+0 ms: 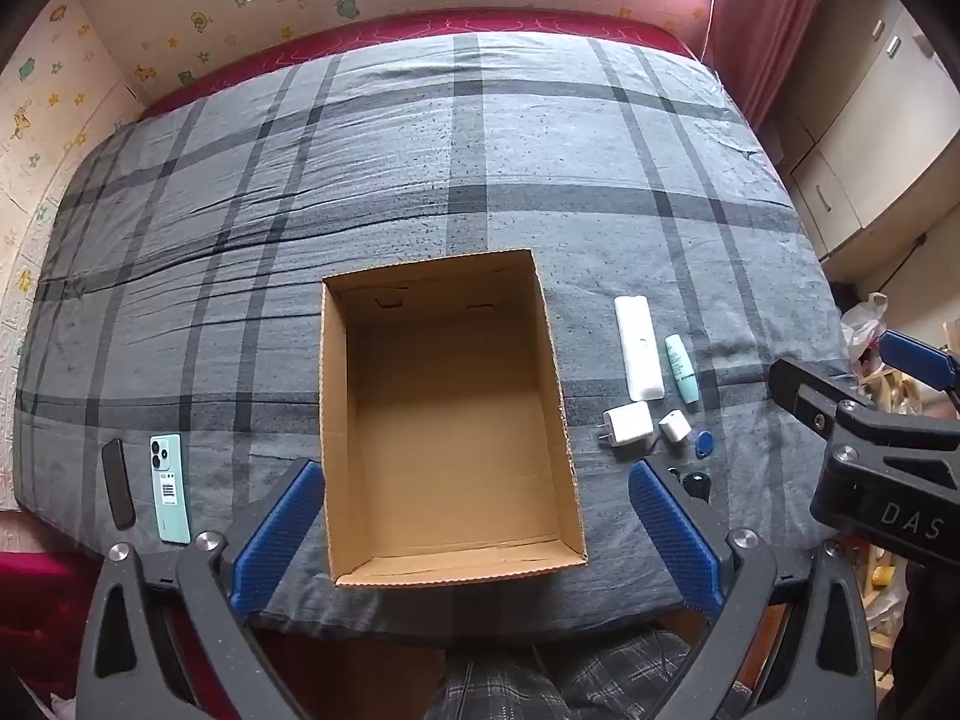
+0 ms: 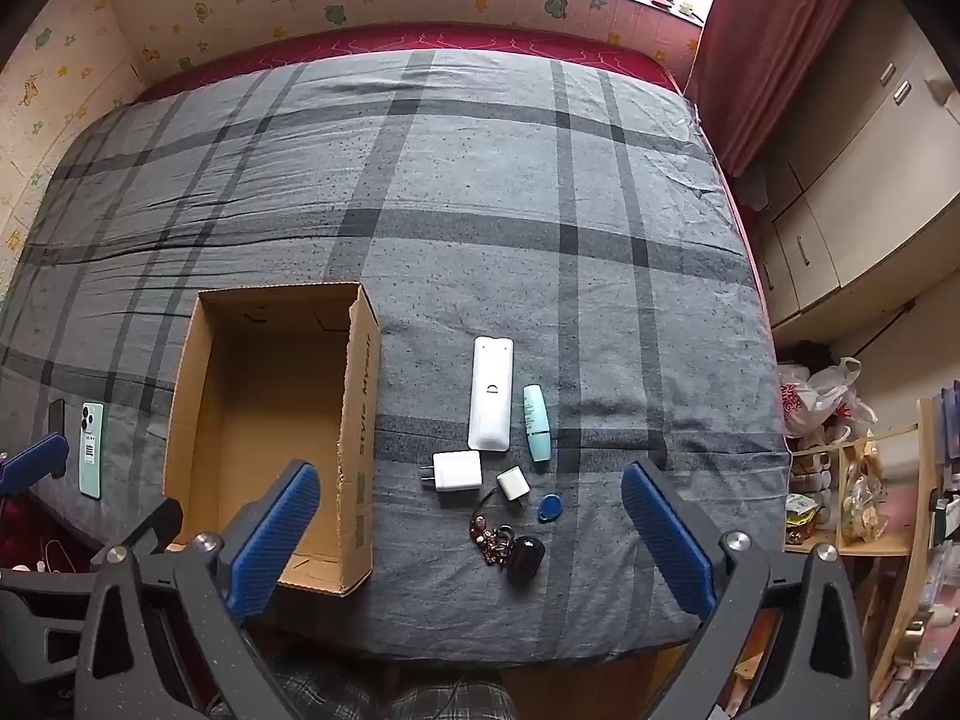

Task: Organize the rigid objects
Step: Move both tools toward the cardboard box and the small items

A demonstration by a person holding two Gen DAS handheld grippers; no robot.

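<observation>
An open, empty cardboard box (image 1: pixel 444 426) (image 2: pixel 270 438) sits on the grey plaid bed. My left gripper (image 1: pixel 477 534) is open and empty, hovering over the box's near end. My right gripper (image 2: pixel 471 534) is open and empty above a group of small items: a white remote (image 2: pixel 491 393) (image 1: pixel 637 346), a teal tube (image 2: pixel 536 422) (image 1: pixel 682 368), a white charger (image 2: pixel 456 470) (image 1: pixel 627 425), a small white cube plug (image 2: pixel 513 483) (image 1: pixel 675 426), a blue key fob (image 2: pixel 549 507) (image 1: pixel 704 443) and a dark beaded keychain (image 2: pixel 510 543). A teal phone (image 1: pixel 170 489) (image 2: pixel 91 450) and a black phone (image 1: pixel 117 492) lie left of the box.
The plaid bedspread (image 1: pixel 480 180) (image 2: pixel 480 210) stretches far back to a red mattress edge and the wall. Cabinets (image 2: pixel 852 192) and a cluttered shelf with bags (image 2: pixel 840 468) stand right of the bed. The bed's near edge runs just under both grippers.
</observation>
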